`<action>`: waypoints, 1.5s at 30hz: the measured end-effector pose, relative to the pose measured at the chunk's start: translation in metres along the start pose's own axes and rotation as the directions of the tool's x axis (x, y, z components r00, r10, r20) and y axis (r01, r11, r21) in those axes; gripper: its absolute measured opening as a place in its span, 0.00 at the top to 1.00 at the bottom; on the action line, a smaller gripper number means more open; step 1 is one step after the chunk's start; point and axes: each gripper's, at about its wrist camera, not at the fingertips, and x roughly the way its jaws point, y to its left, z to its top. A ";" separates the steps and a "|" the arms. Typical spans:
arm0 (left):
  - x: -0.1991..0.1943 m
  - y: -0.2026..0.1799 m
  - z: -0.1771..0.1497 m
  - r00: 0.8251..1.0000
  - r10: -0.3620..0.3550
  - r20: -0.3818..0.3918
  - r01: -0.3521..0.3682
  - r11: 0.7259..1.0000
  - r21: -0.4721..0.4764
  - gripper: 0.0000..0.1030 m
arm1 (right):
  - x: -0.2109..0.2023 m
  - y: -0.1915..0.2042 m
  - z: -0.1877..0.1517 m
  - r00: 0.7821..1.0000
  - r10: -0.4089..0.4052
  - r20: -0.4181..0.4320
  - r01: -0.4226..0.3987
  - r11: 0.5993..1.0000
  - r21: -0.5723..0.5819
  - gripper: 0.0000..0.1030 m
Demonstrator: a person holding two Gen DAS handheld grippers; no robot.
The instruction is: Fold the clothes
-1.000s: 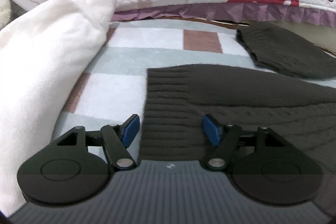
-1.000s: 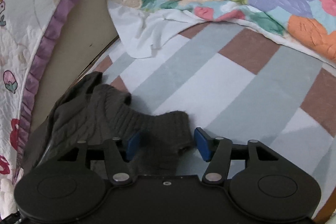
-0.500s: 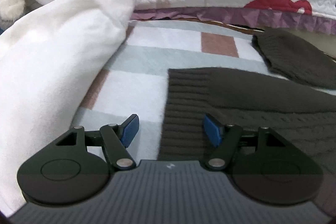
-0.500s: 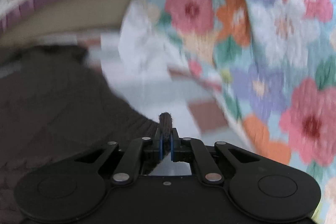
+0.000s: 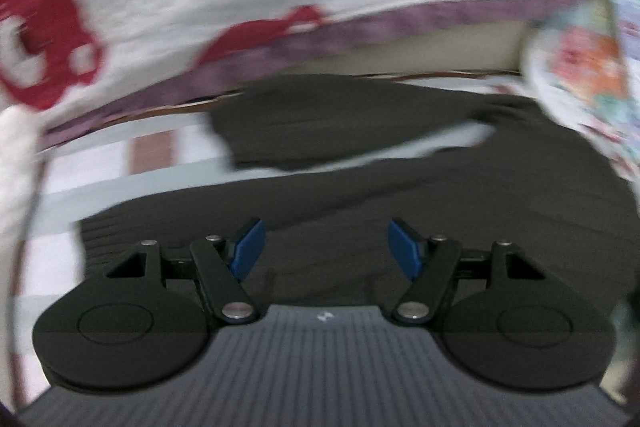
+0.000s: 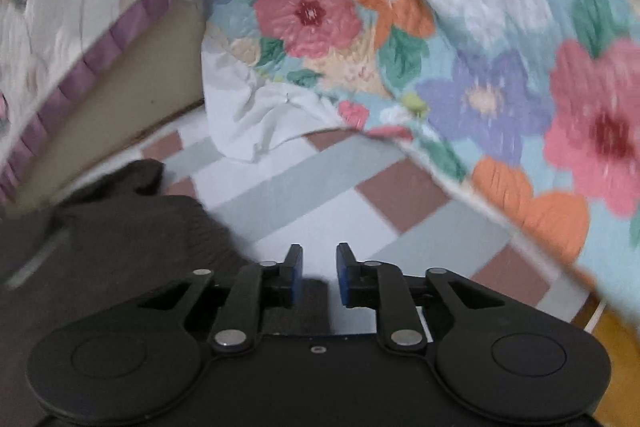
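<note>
A dark brown knit sweater (image 5: 440, 195) lies spread on the checked sheet (image 5: 152, 147), with one sleeve (image 5: 304, 123) folded across its far side. My left gripper (image 5: 326, 247) hovers low over the sweater's near part, jaws wide open and empty; this view is motion-blurred. In the right wrist view the sweater (image 6: 120, 227) fills the lower left, its edge ending just left of my right gripper (image 6: 319, 273). That gripper is open by a narrow gap, with nothing pinched between the blue pads (image 6: 297, 277).
A white quilt with red bear prints and a purple ruffle (image 5: 360, 23) hangs along the far side. A floral quilt (image 6: 480, 47) covers the right, with a crumpled white cloth (image 6: 260, 115) under its edge. White plush fabric (image 5: 12, 147) borders the left.
My right gripper, shut on the sweater's edge half a second ago, has let it go and opened slightly. The left gripper has swung right over the sweater, still open.
</note>
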 end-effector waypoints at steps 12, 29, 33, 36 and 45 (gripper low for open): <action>-0.070 -0.149 -0.029 0.896 -0.411 -0.167 0.443 0.855 0.271 0.35 | -0.076 0.095 -0.069 0.834 0.454 -0.314 -0.548 0.745 -0.379 0.59; -0.152 -0.130 -0.095 0.782 -0.593 -0.194 0.623 0.756 0.200 0.32 | -0.022 0.169 -0.098 0.763 0.488 -0.424 -0.644 0.629 -0.435 0.59; -0.157 -0.135 -0.099 0.778 -0.593 -0.208 0.628 0.739 0.243 0.30 | -0.023 0.152 -0.096 0.798 0.466 -0.382 -0.600 0.672 -0.433 0.59; -0.161 -0.140 -0.104 0.794 -0.568 -0.217 0.608 0.738 0.295 0.25 | -0.029 0.118 -0.095 0.837 0.436 -0.330 -0.544 0.728 -0.418 0.59; -0.156 -0.149 -0.116 0.863 -0.443 -0.243 0.505 0.778 0.373 0.19 | -0.049 0.011 -0.132 0.842 0.351 -0.410 -0.414 0.907 -0.075 0.56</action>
